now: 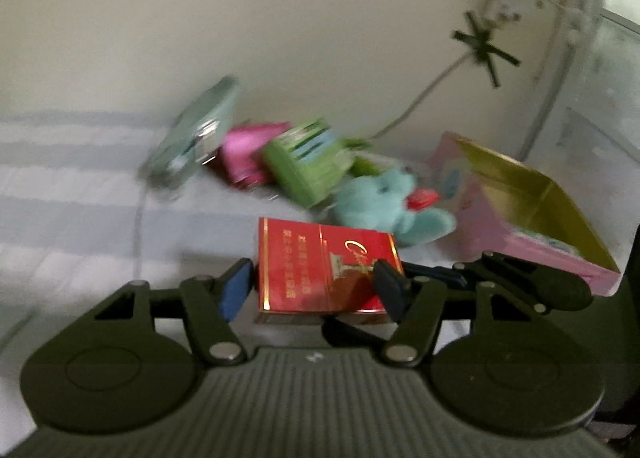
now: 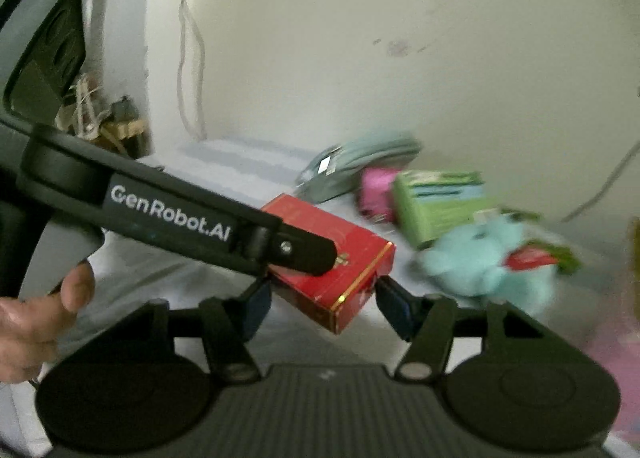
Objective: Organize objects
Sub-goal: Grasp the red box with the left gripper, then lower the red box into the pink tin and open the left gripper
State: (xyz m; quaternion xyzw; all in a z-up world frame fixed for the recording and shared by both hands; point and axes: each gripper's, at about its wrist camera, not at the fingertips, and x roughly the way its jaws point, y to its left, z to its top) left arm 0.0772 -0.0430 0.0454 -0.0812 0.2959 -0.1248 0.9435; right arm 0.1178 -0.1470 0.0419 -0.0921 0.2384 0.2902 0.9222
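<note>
A red cigarette box is up off the striped sheet between the blue pads of my left gripper, which press on its two sides. In the right wrist view the left gripper's finger lies across the same red box. My right gripper comes from the other side, and its pads touch the box's lower edge and end face. The right gripper's fingers reach the box's right edge in the left wrist view.
Behind the box lie a teal plush toy, a green box, a pink box and a grey-green pouch along the wall. An open pink tin with a gold inside stands at right. A person's hand holds the left gripper.
</note>
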